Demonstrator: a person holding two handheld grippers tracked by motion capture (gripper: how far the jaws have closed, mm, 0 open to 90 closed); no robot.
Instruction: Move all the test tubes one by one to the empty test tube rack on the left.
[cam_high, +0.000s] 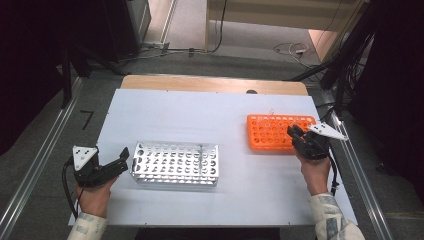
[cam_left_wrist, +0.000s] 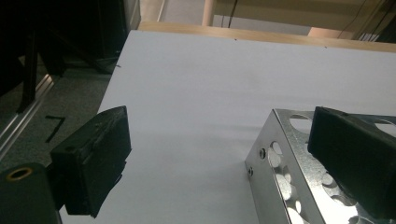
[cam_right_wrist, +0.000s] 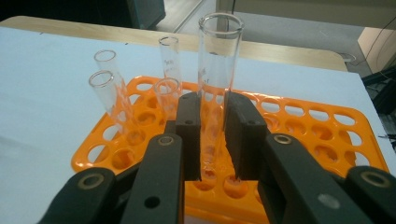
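My right gripper (cam_right_wrist: 213, 140) clamps a glass tube (cam_right_wrist: 215, 88) standing in the orange rack (cam_right_wrist: 299, 126) at the table's (cam_high: 200, 115) right. My left gripper (cam_left_wrist: 224, 158) gapes wide at the metal rack's (cam_left_wrist: 280, 154) left end.

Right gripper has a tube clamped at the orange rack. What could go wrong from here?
1. The glass tube in the right gripper is bare glass between hard jaws: it may slip or crack.
2. Four other tubes stand close by in the orange rack; a tilted lift might knock them.
3. The left gripper is open, one jaw over the metal rack, which might slide when loaded.
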